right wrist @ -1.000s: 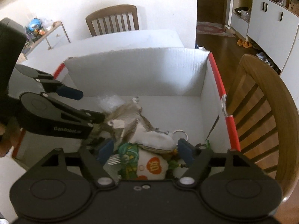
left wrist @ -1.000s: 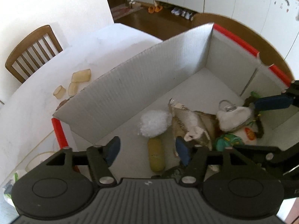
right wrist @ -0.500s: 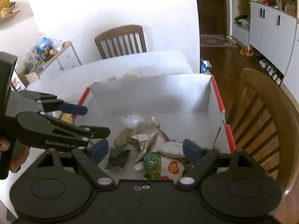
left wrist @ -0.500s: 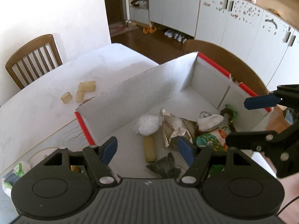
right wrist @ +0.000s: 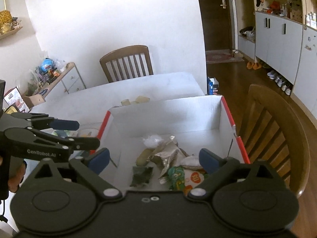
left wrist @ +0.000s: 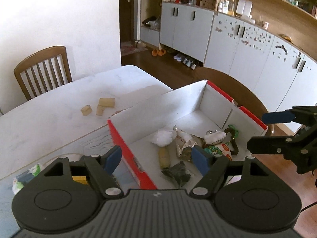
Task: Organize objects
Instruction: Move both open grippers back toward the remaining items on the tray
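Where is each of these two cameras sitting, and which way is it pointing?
Left wrist view: on the left tongs, angled down into the white box on the table; the right tongs show at the right edge.
Right wrist view: on the right tongs, angled down into the box from its near end; the left tongs and a bit of the hand show at left.
Shared: the box, the snack packets in it, the far chair. Both tongs are opening, nothing between them.

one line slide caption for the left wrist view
Left gripper, jaws opening and empty, above a red-edged box of small items on a white table.
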{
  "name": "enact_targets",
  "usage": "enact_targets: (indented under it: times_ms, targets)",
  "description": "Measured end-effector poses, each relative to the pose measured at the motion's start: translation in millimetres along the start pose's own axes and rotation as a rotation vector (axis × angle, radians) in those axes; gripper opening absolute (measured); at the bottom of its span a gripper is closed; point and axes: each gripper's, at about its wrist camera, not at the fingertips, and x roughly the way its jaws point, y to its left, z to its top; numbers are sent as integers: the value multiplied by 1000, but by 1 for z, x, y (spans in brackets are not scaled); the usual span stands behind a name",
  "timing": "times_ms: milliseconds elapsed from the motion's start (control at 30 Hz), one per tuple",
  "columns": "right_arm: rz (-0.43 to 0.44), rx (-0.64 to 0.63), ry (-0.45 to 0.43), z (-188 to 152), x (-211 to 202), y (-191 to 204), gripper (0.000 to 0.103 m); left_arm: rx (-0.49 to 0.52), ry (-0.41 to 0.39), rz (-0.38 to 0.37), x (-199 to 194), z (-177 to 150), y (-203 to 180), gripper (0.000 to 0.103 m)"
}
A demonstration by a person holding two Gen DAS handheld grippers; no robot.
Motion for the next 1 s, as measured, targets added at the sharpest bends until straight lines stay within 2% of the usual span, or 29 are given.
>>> enact_targets:
  times_ms: [333,400,567,1000]
  targets:
    - [-13,27,-31,-9,-7,47,101,-29,-38,-4,-32,-17,37,81]
    - [-18,33,-37,-11,-7,57,101,-30,-46,-5,-38,-22,45,87]
    - [-23,45,-42,-15,-4,81,101,-37,-64,-32,-50,-33,66,87]
    - [-29,26,-28,-22,20,147,102,-94,-101,-25,-68,-50,130,87]
